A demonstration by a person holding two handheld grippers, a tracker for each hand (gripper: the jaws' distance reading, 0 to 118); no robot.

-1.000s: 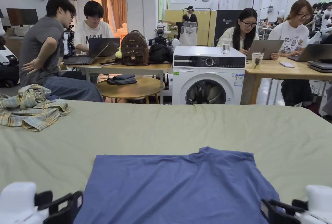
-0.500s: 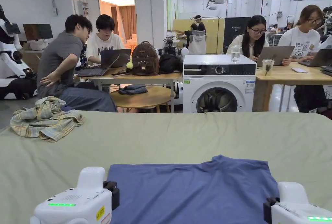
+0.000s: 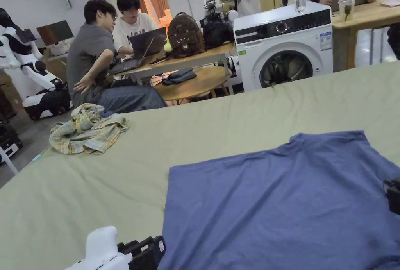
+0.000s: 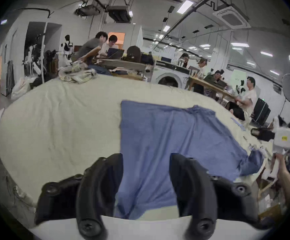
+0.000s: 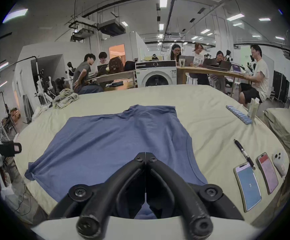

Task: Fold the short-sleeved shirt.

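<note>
**Both claws drop back from the blue shirt's near edge**

Since half a second ago the two white claw bodies that stood tall at the near edge of the shirt have sunk low and wide, though the head camera has also swung left and tilted, so part of that shift is the view's own.

Biggest first: the green-covered table (image 3: pixel 218 126) carries everything. The blue short-sleeved shirt (image 3: pixel 281 200) lies flat on its near half, sleeves apparently tucked in, collar end pointing away. Far left, well apart from it, sits a crumpled plaid shirt (image 3: pixel 88 130). Right of the blue shirt lie two phones (image 5: pixel 248 185) and a pen (image 5: pixel 244 152).

The left claw (image 4: pixel 146 159) hangs with jaws wide apart over the hem's left side, cloth showing between them but nothing pinched. The right claw (image 5: pixel 146 157) has its tips pressed together, and seems to grip nothing.

The likely next step is folding hem to collar. Doing it well means opening the right claw, pinching both hem corners evenly, lifting together and laying the edge square.
</note>
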